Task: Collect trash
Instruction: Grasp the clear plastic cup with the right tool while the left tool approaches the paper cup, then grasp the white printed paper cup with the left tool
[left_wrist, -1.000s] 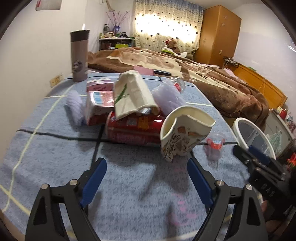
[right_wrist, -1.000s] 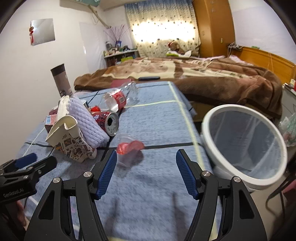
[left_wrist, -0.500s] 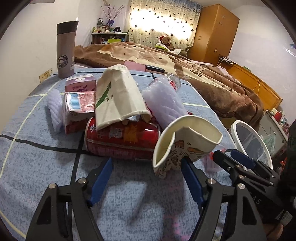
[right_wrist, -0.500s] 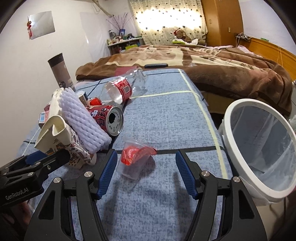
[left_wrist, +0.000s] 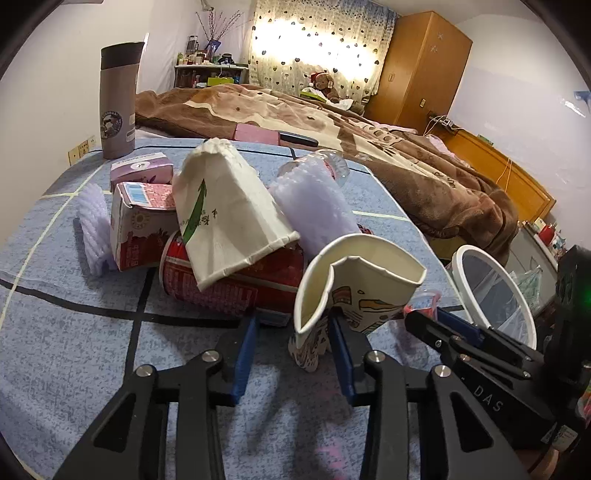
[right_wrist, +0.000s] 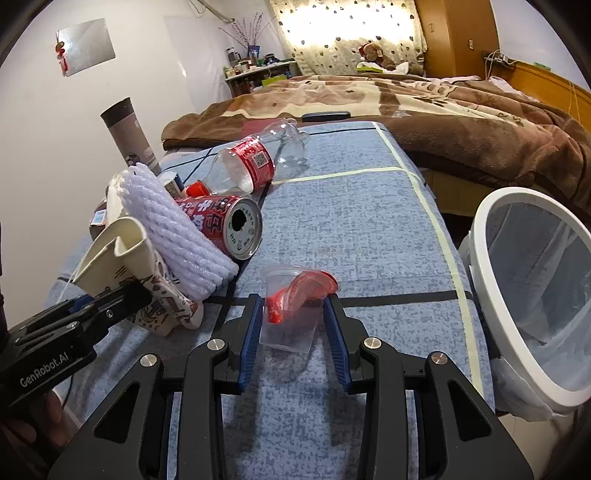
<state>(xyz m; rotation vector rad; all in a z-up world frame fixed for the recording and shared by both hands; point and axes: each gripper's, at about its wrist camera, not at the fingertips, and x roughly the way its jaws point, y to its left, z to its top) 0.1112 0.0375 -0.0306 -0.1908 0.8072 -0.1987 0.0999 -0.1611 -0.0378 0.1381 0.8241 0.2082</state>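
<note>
At the near edge of the blue cloth (right_wrist: 369, 229), the right gripper (right_wrist: 293, 325) tilts downward, its jaws just closing around the clear plastic cup (right_wrist: 291, 306), lying on its side, long axis pointing away. Leftward, the left gripper (left_wrist: 291, 350) has been closing beside the crumpled paper cup (left_wrist: 354, 288); contact unclear. Beyond, right: the bin (right_wrist: 491, 295).

Blue cloth table (right_wrist: 369, 221): can (right_wrist: 225, 225), bottle (right_wrist: 255, 162), cups, cartons.

A crushed paper cup (left_wrist: 354, 291) with cartoon print lies on its side on the blue cloth, its dented mouth facing up, beside a red can (right_wrist: 225, 225) and white foam netting (right_wrist: 177, 229). A clear plastic cup (right_wrist: 291, 306) holding a red scrap lies nearby.
</note>
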